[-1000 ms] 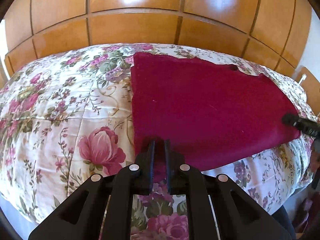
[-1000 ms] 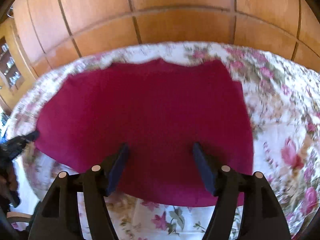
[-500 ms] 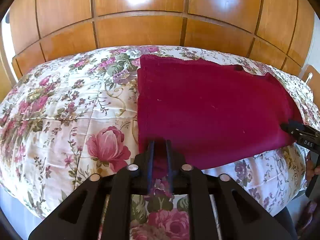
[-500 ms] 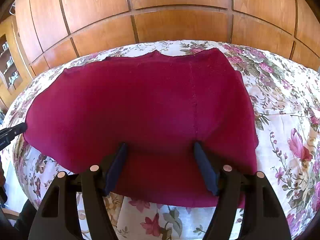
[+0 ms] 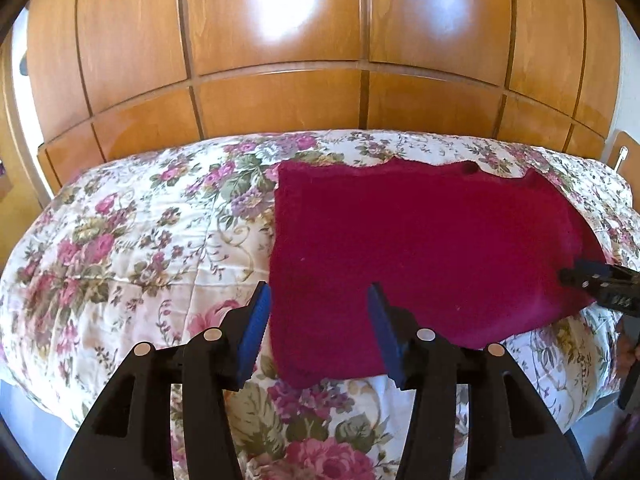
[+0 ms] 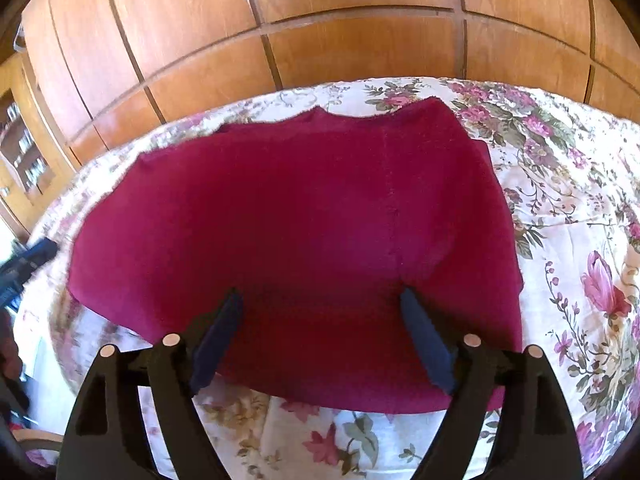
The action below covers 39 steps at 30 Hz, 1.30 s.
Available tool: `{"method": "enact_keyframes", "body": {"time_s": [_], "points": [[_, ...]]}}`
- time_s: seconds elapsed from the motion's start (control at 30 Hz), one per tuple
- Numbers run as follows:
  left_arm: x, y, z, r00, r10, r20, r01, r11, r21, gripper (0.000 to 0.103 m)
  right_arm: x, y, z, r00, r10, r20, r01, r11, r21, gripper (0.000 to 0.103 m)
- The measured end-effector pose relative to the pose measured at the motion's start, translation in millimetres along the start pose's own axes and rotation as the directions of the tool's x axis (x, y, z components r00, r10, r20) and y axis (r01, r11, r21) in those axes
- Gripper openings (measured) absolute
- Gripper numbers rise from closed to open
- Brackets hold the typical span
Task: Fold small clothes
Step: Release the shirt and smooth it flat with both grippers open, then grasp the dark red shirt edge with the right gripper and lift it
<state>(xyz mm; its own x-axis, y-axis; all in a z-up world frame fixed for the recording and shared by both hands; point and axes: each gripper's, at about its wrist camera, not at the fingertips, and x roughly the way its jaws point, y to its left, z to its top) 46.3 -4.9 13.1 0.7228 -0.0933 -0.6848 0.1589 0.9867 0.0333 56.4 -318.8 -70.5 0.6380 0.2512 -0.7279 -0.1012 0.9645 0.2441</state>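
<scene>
A dark red knitted garment (image 5: 420, 252) lies spread flat on the floral bedspread (image 5: 132, 240). My left gripper (image 5: 319, 292) is open and empty, above the garment's near left corner. My right gripper (image 6: 322, 300) is open and empty, above the garment's (image 6: 304, 216) near edge towards its right side. The right gripper's tip also shows at the right edge of the left wrist view (image 5: 600, 284). The left gripper shows blurred at the left edge of the right wrist view (image 6: 28, 260).
A wooden panelled wardrobe (image 5: 320, 60) stands behind the bed. The floral bedspread (image 6: 580, 220) extends to the left and right of the garment. The bed's near edge drops off just below both grippers. Shelves (image 6: 20, 152) show at far left.
My left gripper was shut on the garment's near left corner and has now opened and let it go. Both grippers have pulled back and up a little. The garment lies flat.
</scene>
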Motion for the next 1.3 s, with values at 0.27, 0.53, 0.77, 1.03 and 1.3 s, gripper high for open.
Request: {"method": "enact_keyframes", "body": {"time_s": [0.27,0.53,0.77,1.03,1.3], "points": [[14,-18,6,1.0,-0.024,-0.01,0.025,0.999,0.033,0.049,-37,-78,17,0.997,-0.001,0.078,-0.019,0.966,0.257,0.087],[38,-30,7,0.998,-0.042,-0.048,0.045,0.997,0.055,0.049,-13,-132,2,0.989,0.144,0.019,-0.138,0.888,0.438,0.088],[55,-37,6,0.997,-0.043,-0.068,0.048,0.996,0.07,0.049,-7,-116,4,0.965,0.262,0.009,-0.242,0.879,0.411,0.088],[64,-37,4,0.996,-0.047,-0.077,0.052,0.996,0.069,0.05,5,-99,4,0.961,0.278,-0.014,-0.252,0.889,0.384,0.073],[69,-26,2,0.991,-0.101,-0.091,0.102,0.995,0.0,0.05,10,-94,4,0.954,0.295,-0.046,-0.258,0.891,0.373,0.046]]}}
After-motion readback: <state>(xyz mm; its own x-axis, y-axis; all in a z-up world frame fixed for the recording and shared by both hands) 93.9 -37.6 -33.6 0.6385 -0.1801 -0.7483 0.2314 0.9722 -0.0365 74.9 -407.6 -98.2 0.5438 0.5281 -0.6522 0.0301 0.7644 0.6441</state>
